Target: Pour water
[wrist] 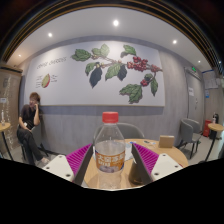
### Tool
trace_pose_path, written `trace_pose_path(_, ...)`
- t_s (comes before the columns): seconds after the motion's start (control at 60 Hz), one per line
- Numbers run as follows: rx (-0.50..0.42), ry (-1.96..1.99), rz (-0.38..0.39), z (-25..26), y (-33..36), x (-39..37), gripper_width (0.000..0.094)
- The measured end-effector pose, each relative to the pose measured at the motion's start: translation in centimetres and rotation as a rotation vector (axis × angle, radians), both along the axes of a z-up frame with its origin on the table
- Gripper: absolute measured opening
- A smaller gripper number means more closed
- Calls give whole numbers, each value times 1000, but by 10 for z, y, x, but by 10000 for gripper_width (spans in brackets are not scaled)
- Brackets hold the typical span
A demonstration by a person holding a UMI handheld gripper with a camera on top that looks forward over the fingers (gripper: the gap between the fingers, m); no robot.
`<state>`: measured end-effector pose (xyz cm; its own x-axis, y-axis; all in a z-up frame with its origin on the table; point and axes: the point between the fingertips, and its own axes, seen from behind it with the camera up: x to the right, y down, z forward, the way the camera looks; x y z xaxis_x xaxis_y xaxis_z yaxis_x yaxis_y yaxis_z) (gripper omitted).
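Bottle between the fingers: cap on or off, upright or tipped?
Capped and upright: the bottle shows its red cap on top and stands vertical between the gripper fingers.

No lettering can be made out anywhere. The water bottle point(109, 150) at six o'clock carries a label, but its print is too small to read. The wall mural point(105, 68) toward twelve o'clock shows small lines of text at its left end (illegible too).

A light wooden table point(172, 153) carries a clear plastic water bottle point(109, 148) with a red cap, standing upright near its middle — white square edges, cards or tiles perhaps, show at the table's left and right.
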<state>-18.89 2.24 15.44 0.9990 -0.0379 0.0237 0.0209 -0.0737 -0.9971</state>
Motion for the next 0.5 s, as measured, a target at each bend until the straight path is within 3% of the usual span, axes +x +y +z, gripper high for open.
trace_pose_path(0.067, 3, -4, -7, -9, 16, 4, 794)
trace_pose_path(0.1, 9, -15, 3, -10, 21, 2, 690)
trace_pose_path(0.133, 22, -27, 19, -11, 24, -3, 520)
trace_pose_path(0.267, 82, -44, 17, -9, 27, -2, 341)
trace_pose_path(0.35, 99, -1, -14, -7, 26, 7, 317)
trace_pose_path(0.5, 109, 320, 3, -6, 37, 10, 315)
